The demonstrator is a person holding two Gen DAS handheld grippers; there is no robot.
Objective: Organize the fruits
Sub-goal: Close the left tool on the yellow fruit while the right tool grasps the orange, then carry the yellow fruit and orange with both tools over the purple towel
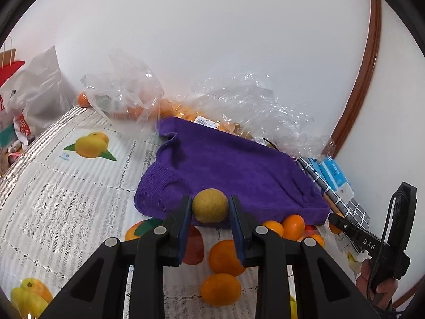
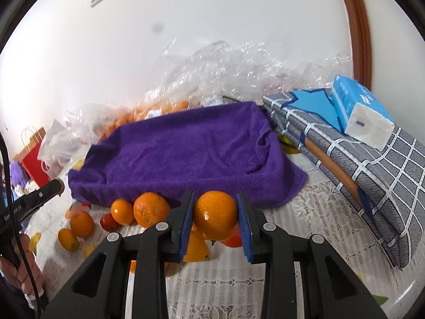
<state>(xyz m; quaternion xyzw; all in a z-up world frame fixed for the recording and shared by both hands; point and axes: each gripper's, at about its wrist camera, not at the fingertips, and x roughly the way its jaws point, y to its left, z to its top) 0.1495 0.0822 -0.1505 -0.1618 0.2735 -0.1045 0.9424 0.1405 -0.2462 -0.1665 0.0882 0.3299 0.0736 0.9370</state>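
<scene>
My left gripper [image 1: 210,208] is shut on a yellow-green round fruit [image 1: 210,205] and holds it above the table in front of the purple towel [image 1: 228,167]. My right gripper [image 2: 215,216] is shut on an orange [image 2: 215,215] and holds it just before the same towel [image 2: 180,154], which lies draped over something raised. Several loose oranges [image 1: 224,257] lie on the fruit-print tablecloth [image 1: 66,186] below the left gripper; they also show at the towel's front edge in the right wrist view [image 2: 151,208]. The right gripper's body shows at the right of the left wrist view [image 1: 372,239].
Clear plastic bags with more oranges [image 1: 127,101] lie against the white wall behind the towel. A grey checked bundle [image 2: 366,164] with a blue tissue pack [image 2: 358,106] sits to the right. Paper and plastic bags [image 1: 29,93] stand at the far left.
</scene>
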